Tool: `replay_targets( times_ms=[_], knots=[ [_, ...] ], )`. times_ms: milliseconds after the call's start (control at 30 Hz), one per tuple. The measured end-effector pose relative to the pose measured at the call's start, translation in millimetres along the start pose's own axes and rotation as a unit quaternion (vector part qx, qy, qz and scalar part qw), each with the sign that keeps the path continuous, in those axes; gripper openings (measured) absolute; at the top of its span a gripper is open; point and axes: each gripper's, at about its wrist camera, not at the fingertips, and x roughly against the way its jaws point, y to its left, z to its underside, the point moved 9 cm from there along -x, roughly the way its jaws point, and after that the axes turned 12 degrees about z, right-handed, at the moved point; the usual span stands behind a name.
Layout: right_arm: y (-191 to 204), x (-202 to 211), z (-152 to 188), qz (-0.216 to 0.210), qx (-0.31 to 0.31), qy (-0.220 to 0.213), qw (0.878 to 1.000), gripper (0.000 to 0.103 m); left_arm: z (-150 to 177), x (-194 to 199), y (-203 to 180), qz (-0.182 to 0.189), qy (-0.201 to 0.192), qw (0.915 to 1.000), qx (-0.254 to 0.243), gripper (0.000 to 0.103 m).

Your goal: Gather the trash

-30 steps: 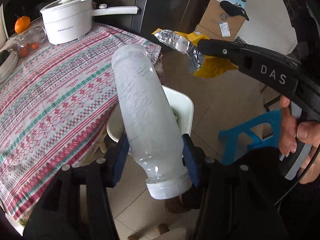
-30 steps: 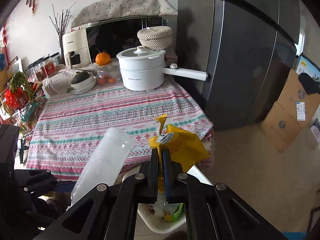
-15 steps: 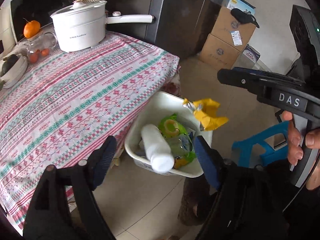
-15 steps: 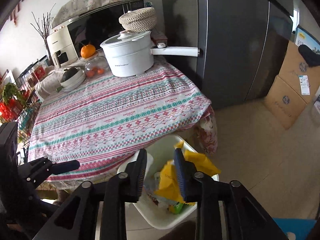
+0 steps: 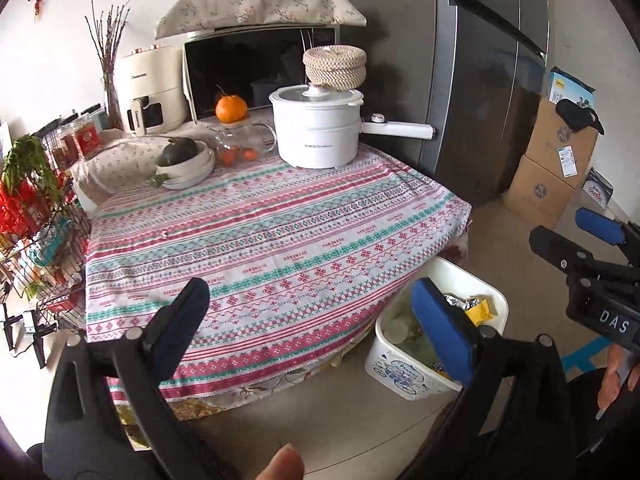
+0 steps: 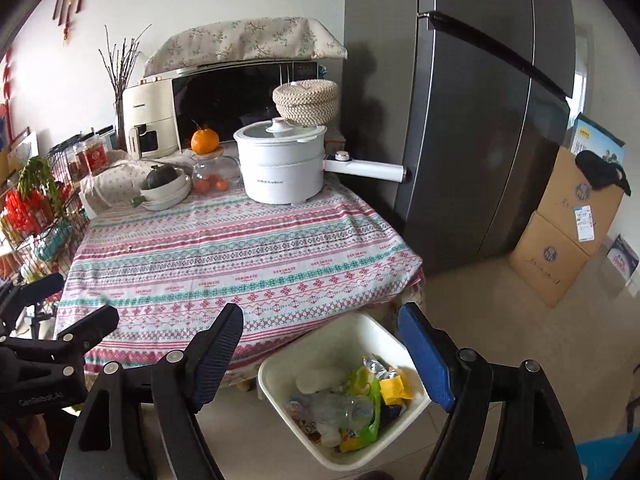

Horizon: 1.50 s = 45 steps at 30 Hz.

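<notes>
A white trash bin [image 6: 280,364] stands on the floor by the table's near right corner; it also shows in the left wrist view [image 5: 494,292]. In it lie a white bottle [image 6: 316,378], a yellow snack bag [image 6: 394,388], a green wrapper [image 6: 366,408] and a clear plastic bottle [image 6: 340,404]. My right gripper [image 6: 320,354] is open and empty, above the bin. My left gripper [image 5: 312,324] is open and empty, over the table's front edge, left of the bin. The right gripper also shows in the left wrist view [image 5: 576,236].
The table [image 6: 224,256] has a striped patterned cloth. At its back stand a white electric pot [image 6: 280,168], a bowl with a squash [image 6: 164,186] and a glass jar [image 6: 210,176]. A dark fridge [image 6: 480,120] and cardboard boxes [image 6: 560,232] stand right. A wire rack [image 6: 36,216] stands left.
The left gripper opened and dropped the white bottle into the bin. The right gripper opened and released the yellow bag into the bin. Both grippers have pulled back and up.
</notes>
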Motion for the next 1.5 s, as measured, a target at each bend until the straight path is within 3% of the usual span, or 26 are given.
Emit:
replay_targets(
  times_ms=[167, 367, 1500],
  knots=[
    [8, 44, -12, 0.010, 0.002, -0.052, 0.999, 0.090, -15, 36, 5, -0.023, -0.049, 0.9985, -0.005, 0.102],
    [13, 63, -21, 0.010, -0.005, -0.075, 0.997, 0.092, -25, 58, 15, -0.049, -0.088, 0.9949, -0.003, 0.102],
    [9, 53, -25, 0.031, -0.007, -0.075, 0.997, 0.093, -26, 51, 6, -0.024, -0.077, 0.9967, -0.006, 0.102]
  ],
)
